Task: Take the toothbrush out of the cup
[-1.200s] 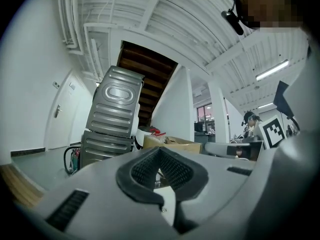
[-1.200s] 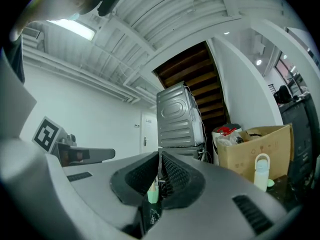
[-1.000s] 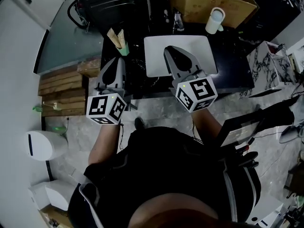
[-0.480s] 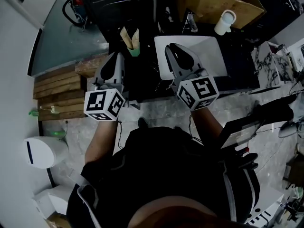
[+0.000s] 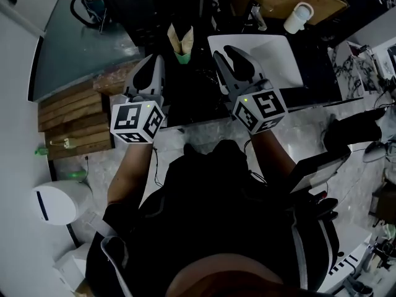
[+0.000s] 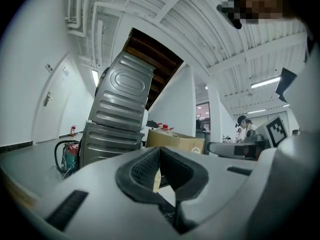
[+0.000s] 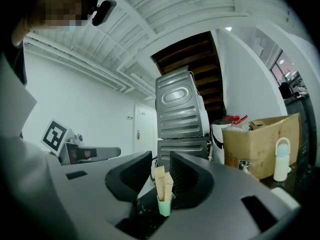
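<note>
A small green cup (image 5: 180, 57) stands on the dark desk and holds two tan wrapped toothbrushes (image 5: 180, 39). In the head view it sits between and just beyond my two grippers. My left gripper (image 5: 156, 60) is shut with nothing in it, left of the cup. My right gripper (image 5: 228, 55) is to the cup's right; its jaws have just been opening and nothing is between them. In the right gripper view the cup (image 7: 164, 204) and toothbrushes (image 7: 162, 180) show through the gap of my right gripper (image 7: 160, 176), farther off. My left gripper (image 6: 159, 171) shows closed pads.
A white tray (image 5: 272, 51) lies on the desk under the right gripper. Behind it are a cardboard box (image 7: 260, 139) and a white bottle (image 5: 298, 17). Stacked grey machines (image 7: 180, 119) stand at the back. Wooden pallets (image 5: 68, 116) lie on the floor at left.
Both grippers have moved forward toward the desk and the green cup. The right gripper's jaws have parted; the left gripper stays shut.
</note>
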{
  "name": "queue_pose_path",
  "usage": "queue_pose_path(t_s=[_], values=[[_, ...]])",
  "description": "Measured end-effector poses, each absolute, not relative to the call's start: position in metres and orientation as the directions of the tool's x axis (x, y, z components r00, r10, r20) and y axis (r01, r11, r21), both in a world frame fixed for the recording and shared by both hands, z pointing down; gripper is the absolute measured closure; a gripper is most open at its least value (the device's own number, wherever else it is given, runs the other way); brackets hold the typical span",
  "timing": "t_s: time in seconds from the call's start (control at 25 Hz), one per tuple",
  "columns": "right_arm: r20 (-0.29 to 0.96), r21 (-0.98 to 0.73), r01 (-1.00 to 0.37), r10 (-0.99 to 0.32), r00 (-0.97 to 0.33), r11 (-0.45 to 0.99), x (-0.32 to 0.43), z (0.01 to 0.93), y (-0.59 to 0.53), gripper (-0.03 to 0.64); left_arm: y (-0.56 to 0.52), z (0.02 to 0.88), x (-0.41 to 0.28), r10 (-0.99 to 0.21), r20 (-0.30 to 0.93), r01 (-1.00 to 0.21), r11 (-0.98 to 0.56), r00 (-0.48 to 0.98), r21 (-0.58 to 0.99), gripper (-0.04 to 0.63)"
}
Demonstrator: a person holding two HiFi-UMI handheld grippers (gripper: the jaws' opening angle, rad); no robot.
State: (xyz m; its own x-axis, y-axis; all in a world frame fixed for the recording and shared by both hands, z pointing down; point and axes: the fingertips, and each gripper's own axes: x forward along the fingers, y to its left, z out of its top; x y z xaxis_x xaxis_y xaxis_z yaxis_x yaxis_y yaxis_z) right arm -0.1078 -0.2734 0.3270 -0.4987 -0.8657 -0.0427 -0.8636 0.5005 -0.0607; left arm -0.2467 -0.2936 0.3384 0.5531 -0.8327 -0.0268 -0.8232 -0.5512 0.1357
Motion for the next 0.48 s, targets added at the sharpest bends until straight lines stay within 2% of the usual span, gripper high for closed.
queue_pose_path(t_s=[0.48], values=[[0.039, -0.045, -0.831, -0.831, -0.555, 0.554, -0.132, 0.371, -0.326, 0.471, -0.328, 0.39, -0.26, -0.847, 0.057, -0.835, -0.506, 0.528, 0.214, 0.588]])
